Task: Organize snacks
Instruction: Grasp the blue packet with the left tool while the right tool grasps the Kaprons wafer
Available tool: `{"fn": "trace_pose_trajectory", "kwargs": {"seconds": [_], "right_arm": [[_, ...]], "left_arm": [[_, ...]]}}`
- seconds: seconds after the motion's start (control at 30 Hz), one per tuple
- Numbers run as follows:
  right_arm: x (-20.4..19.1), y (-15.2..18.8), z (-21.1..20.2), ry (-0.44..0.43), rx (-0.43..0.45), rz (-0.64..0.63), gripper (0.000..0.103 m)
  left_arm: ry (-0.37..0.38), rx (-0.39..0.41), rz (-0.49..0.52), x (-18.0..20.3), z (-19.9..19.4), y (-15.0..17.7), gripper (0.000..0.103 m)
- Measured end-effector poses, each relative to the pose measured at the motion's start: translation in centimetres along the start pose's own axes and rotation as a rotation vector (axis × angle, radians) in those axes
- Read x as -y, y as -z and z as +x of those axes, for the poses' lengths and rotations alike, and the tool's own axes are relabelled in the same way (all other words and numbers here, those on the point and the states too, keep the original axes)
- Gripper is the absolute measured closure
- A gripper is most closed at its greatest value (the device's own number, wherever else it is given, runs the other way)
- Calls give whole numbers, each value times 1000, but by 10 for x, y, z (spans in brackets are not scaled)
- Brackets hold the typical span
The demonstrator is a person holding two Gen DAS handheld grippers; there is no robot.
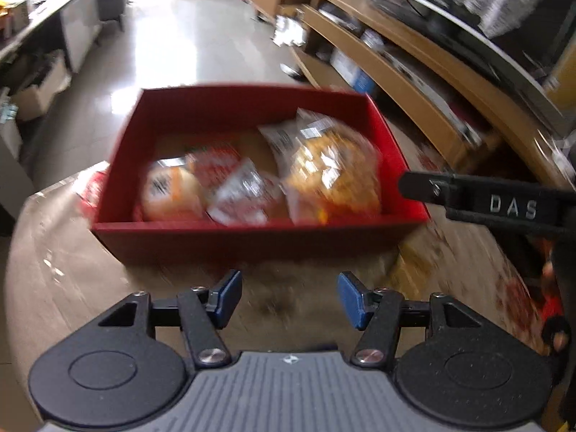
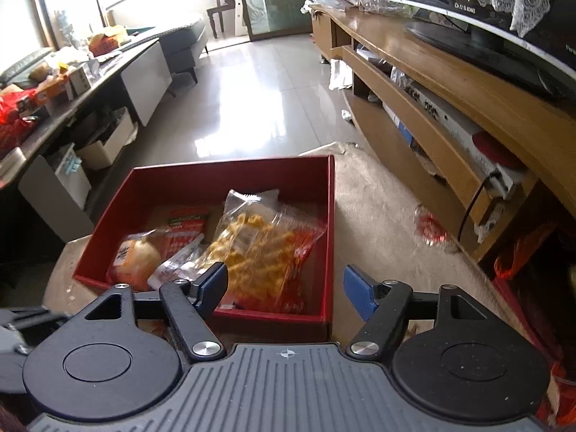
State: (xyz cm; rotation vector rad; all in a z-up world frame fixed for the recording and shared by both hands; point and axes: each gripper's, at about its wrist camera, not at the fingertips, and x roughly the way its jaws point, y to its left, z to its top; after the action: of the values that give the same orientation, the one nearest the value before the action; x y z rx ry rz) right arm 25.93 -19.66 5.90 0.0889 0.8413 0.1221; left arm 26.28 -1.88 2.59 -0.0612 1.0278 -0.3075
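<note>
A red box (image 1: 252,241) stands on a beige surface and holds several snack packets, among them a large bag of yellow twisted snacks (image 1: 334,176) and a round bun packet (image 1: 169,194). My left gripper (image 1: 288,298) is open and empty, just in front of the box's near wall. In the right wrist view the same red box (image 2: 329,216) holds the yellow snack bag (image 2: 259,248) and the bun packet (image 2: 138,259). My right gripper (image 2: 284,286) is open and empty, over the box's near right corner. The right gripper's arm (image 1: 504,205) reaches in from the right in the left wrist view.
A long wooden TV cabinet (image 2: 450,82) with a TV (image 2: 504,21) runs along the right. A cluttered dark table (image 2: 54,82) and a sofa (image 2: 183,39) stand at the left. A red-and-clear packet (image 2: 430,228) lies on the beige surface right of the box. Glossy tiled floor (image 2: 252,100) lies beyond.
</note>
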Motion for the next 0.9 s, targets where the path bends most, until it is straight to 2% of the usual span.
{"fn": "trace_pose_trajectory", "kwargs": {"seconds": [0.17, 0.3, 0.43, 0.57, 0.7, 0.9], "right_arm": [[-1, 26, -11, -1, -46, -33, 26], [5, 51, -19, -13, -99, -27, 26], [12, 75, -28, -15, -139, -4, 26], [18, 90, -34, -37, -172, 38, 25], [22, 100, -38, -44, -188, 66, 25], [20, 106, -45, -66, -183, 61, 24]], "left_arm": [[58, -53, 122, 12, 9, 18, 45], [72, -76, 252, 24, 20, 25, 45], [117, -112, 322, 26, 29, 26, 44], [167, -161, 349, 26, 37, 30, 42], [151, -188, 373, 26, 40, 38, 41], [151, -187, 342, 17, 25, 49, 35]]}}
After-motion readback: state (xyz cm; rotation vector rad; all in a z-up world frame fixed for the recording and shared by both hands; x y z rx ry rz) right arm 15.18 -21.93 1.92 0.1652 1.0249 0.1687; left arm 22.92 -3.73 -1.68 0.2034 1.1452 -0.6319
